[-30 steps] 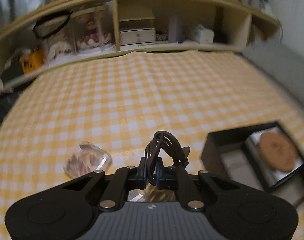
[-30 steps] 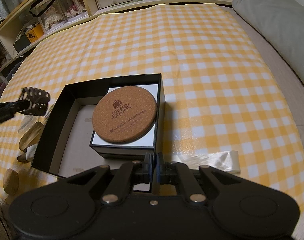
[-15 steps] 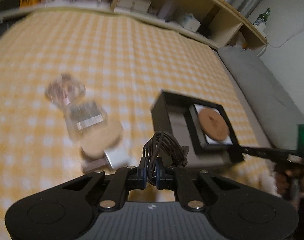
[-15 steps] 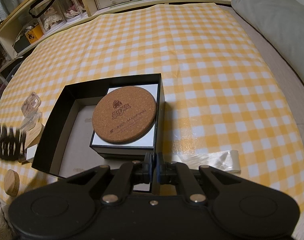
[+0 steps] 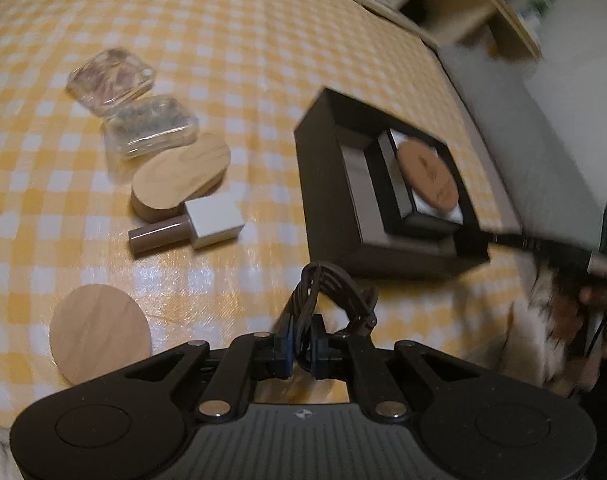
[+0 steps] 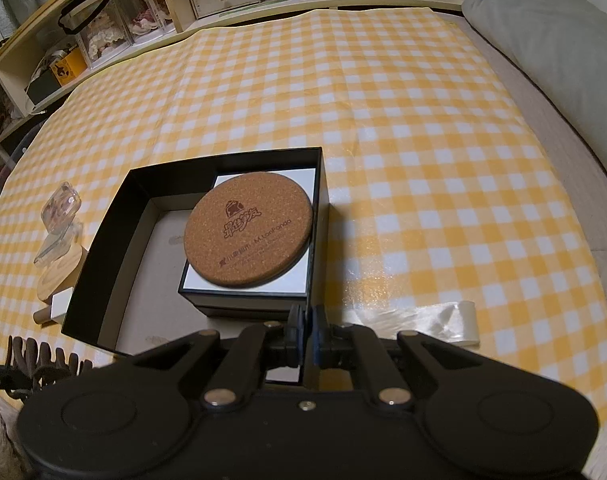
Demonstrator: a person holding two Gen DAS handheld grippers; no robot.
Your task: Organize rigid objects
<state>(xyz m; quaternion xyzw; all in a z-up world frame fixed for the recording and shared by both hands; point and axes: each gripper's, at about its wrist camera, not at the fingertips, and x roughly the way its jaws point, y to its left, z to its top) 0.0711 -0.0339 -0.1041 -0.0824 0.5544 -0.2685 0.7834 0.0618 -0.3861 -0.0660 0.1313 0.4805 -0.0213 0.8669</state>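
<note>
Swung rightward since the earlier frame, the left gripper (image 5: 301,350), clamped on the dark hair claw (image 5: 327,292), hovers before the black box (image 5: 335,216), presumably for depositing, while the right gripper (image 6: 306,334) pinches the box wall, steadying it.

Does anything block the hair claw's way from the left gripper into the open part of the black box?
Nothing visible does. The left gripper holds the hair claw just short of the black box, whose near wall it must clear.
</note>
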